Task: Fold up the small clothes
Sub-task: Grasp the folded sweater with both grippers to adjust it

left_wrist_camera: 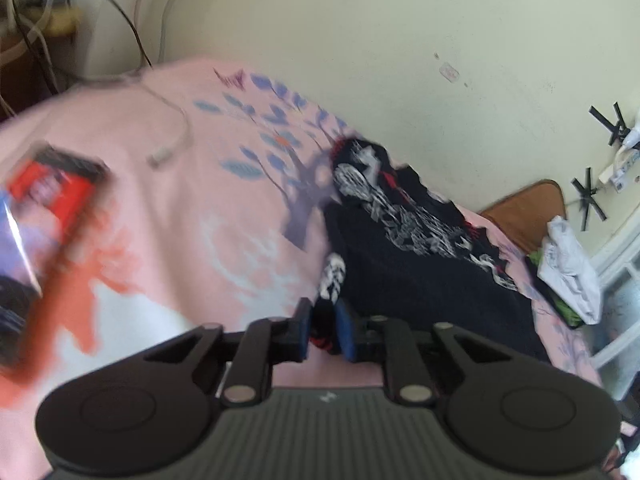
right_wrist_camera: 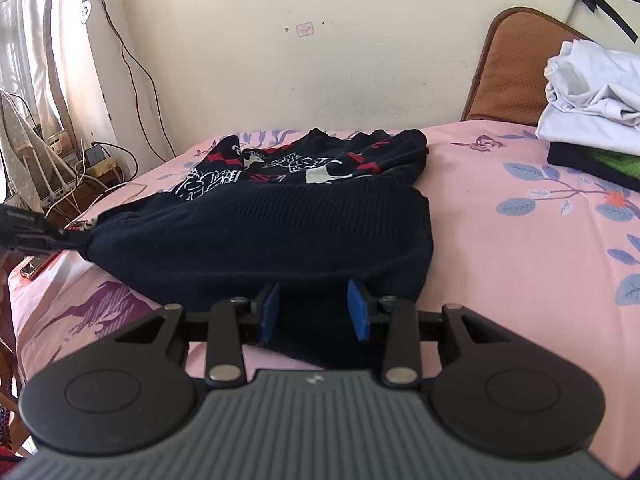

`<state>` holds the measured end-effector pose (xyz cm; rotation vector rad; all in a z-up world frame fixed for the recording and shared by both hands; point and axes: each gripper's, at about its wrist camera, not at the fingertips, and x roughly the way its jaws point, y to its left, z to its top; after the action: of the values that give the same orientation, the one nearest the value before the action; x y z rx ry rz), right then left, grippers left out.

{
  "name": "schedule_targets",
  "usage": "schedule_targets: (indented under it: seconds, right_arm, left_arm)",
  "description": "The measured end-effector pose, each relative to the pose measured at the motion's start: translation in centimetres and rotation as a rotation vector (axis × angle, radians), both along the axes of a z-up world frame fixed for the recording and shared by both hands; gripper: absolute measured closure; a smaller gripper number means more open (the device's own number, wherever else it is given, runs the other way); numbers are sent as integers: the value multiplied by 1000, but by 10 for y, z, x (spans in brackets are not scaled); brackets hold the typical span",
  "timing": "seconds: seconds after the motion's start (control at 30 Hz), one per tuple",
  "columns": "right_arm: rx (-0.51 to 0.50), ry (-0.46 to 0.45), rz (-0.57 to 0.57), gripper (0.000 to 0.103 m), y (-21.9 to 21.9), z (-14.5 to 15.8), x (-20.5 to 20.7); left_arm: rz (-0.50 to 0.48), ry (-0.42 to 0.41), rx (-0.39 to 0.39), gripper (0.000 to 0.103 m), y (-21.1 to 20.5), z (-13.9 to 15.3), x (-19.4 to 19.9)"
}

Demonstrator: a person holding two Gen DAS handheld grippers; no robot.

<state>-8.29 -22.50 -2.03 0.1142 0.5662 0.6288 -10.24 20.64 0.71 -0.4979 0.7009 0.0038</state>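
A dark knitted sweater [right_wrist_camera: 280, 224] with a white and red pattern lies folded on the pink flowered bed sheet [right_wrist_camera: 512, 248]. My right gripper [right_wrist_camera: 314, 312] stands open over its near hem. Dark fabric lies between the blue pads [right_wrist_camera: 359, 312], which do not seem to press on it. My left gripper [left_wrist_camera: 325, 332] is shut on a patterned corner of the sweater [left_wrist_camera: 420, 272]. In the right wrist view the left gripper [right_wrist_camera: 82, 236] pinches the sweater's left end, drawn into a point.
A stack of folded clothes [right_wrist_camera: 592, 96], white on top, sits at the bed's right by a brown headboard [right_wrist_camera: 516, 64]. A red-cased phone [right_wrist_camera: 34, 270], a red and black box [left_wrist_camera: 52, 184] and a white cable [left_wrist_camera: 168, 148] lie at the left. Behind is the wall.
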Motion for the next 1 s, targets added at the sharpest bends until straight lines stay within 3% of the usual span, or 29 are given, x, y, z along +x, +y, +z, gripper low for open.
schedule_targets:
  seconds: [0.07,0.17,0.2,0.27,0.4,0.5,0.57,0.6,0.67,0.77,0.8,0.83,1.0]
  right_arm:
    - [-2,4,-5,63,0,0,1]
    - [-3,4,-8,63,1,0,1]
    - [-6,1,-7,63,1,1,1]
    - [-3,3,-3,63,0,1,1]
    - [63,46,19,63,-15,18,11]
    - [124,17,30,62,-35,52,29]
    - [116,-4,17,62,-43,75,50]
    - [110,-13,10,62,-45,84,64]
    - [85,-16,-1,61,-43,94,99]
    - [32,28,11,55,-25,95,160]
    - [19,53,34,49,-15,93,183]
    - [5,78,48,43,-5,89,205]
    - [-97,179,87,36,48,58,296]
  left_arm:
    - [117,16,148,101,11,8,-5]
    - [154,6,12,101,39,12,-10]
    - [150,-16,-1,101,40,16,-11]
    - [132,-60,14,100,32,27,-7]
    - [4,-119,30,81,-1,46,27]
    - [-106,-129,109,80,-33,61,69]
    - [-185,-147,187,69,-55,72,104]
    - [-200,-150,221,56,-64,76,124]
    - [-243,-134,242,51,-78,80,169]
    - [-271,-67,256,51,-97,76,242]
    - [-267,-37,263,51,-105,69,266]
    - [-263,-5,266,51,-110,62,289]
    - [-217,150,283,52,-132,14,377]
